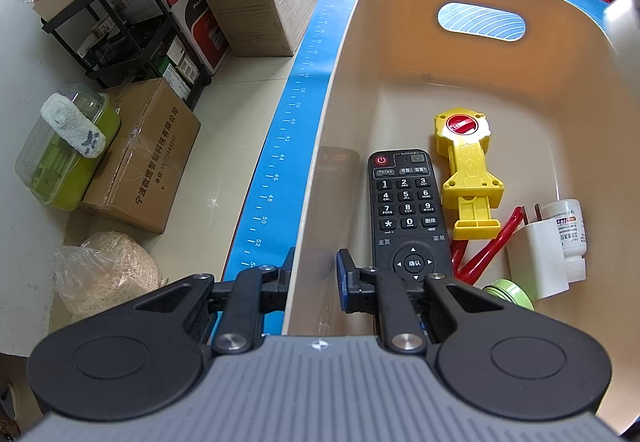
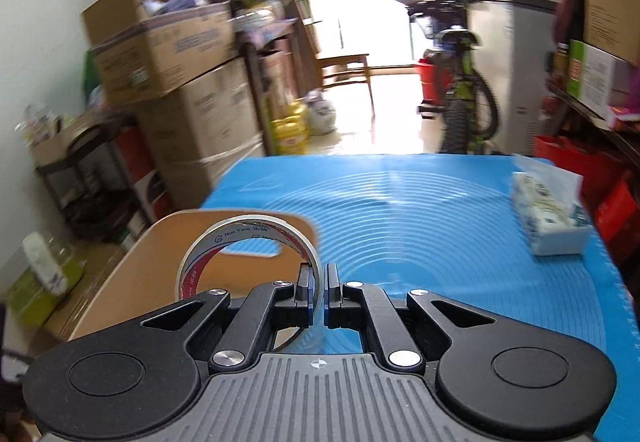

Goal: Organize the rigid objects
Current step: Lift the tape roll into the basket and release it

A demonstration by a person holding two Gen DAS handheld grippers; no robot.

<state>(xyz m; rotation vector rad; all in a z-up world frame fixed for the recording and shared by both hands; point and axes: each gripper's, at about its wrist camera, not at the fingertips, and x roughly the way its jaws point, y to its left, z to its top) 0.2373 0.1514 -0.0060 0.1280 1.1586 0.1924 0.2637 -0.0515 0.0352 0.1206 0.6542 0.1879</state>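
A beige plastic bin [image 1: 520, 82] stands on the blue mat [image 1: 280, 146]. In it lie a black remote [image 1: 406, 210], a yellow toy [image 1: 470, 178], a red loop [image 1: 492, 246], a white plug [image 1: 536, 262], a white bottle [image 1: 570, 234] and a green lid [image 1: 510, 294]. My left gripper [image 1: 314, 274] straddles the bin's left wall, one finger outside and one inside, clamped on it. My right gripper [image 2: 318, 282] is shut on a clear tape roll [image 2: 248, 262] and holds it above the mat beside the bin [image 2: 132, 282].
A tissue pack [image 2: 548, 214] lies at the mat's right edge [image 2: 600, 282]. Left of the table are cardboard boxes [image 1: 144, 158], a black rack [image 1: 120, 26] and a green container [image 1: 64, 150] on the floor. A bicycle [image 2: 460, 82] stands beyond the table.
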